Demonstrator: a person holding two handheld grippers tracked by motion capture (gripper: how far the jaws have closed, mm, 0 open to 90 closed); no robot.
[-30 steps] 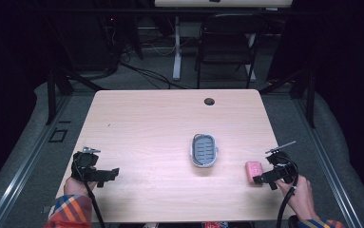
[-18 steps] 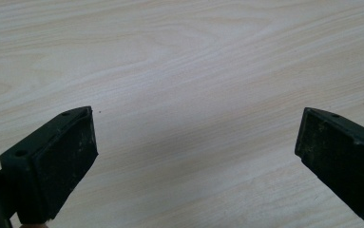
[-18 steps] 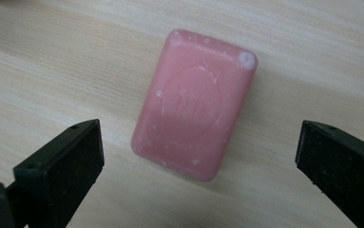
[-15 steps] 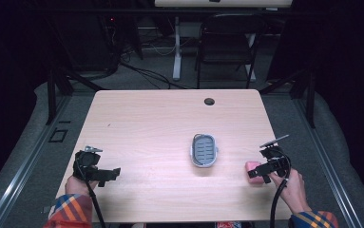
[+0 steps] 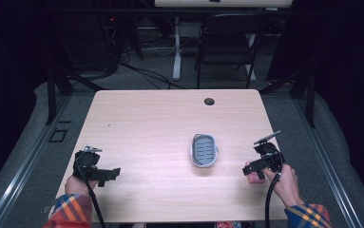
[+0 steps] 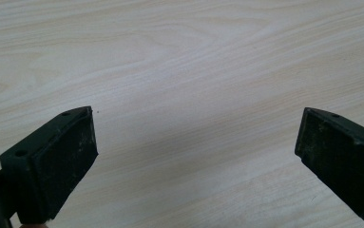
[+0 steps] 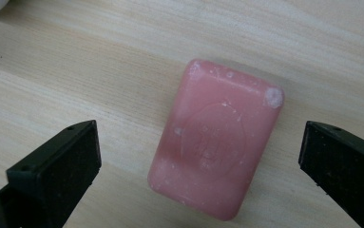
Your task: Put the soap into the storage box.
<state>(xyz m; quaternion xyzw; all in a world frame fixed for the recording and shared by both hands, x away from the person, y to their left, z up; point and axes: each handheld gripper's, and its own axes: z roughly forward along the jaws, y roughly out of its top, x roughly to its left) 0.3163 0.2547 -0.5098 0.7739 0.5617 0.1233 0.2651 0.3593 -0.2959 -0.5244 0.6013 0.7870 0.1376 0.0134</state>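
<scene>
Right gripper point(image 7: 198, 156) hangs over the soap point(image 7: 216, 140) now, jaws spread wide, one low at the left edge of the right gripper view and one low at the right edge, and they have just been opening. The pink bar lies flat on the table point(image 7: 75, 57) between them, centre frame and a touch right, long side tilted slightly; neither pad touches it, with bare wood showing on both sides. White flecks dot its top, and one corner at the upper right is scuffed pale. In the high view the right gripper point(image 5: 254, 169) sits at the lower right, close to the table's near edge, a hand point(image 5: 284, 183) in a plaid sleeve behind it, and a sliver of soap point(image 5: 251, 178) peeks out beneath it. The grey dish point(image 5: 204, 150) rests right of centre, well apart from the soap. Over at the lower left of that view the left gripper point(image 5: 108, 174) rests low by the table's near edge. In the left gripper view its jaws gape wide too, left gripper point(image 6: 196, 142) holding nothing, just pale wood grain between the pads.
</scene>
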